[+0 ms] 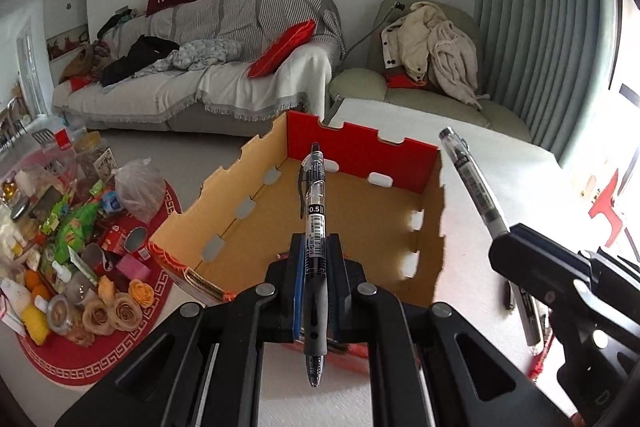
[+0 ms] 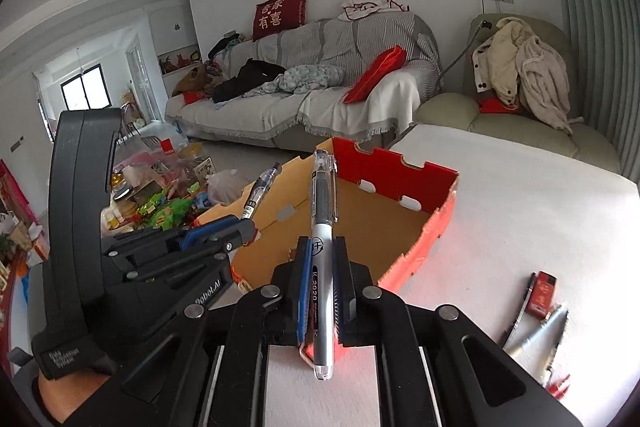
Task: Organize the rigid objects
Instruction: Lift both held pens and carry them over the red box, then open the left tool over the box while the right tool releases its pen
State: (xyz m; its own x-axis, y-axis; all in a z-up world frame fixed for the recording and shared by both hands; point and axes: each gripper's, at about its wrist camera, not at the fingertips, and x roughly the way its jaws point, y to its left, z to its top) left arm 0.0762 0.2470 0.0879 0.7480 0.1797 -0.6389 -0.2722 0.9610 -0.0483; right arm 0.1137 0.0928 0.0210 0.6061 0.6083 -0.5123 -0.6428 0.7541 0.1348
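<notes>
Here the left tool is clamped on a black gel pen and the right tool on a silver capped pen, both pens pointing lengthwise toward the open cardboard box just ahead on the bench, the left nearer.

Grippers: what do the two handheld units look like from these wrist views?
Both grippers, left and right, are matte black plastic with blue pad edges, round silver pivot bolts and slotted arms. The left one carries white lettering on its body and a black strap with small print.
</notes>
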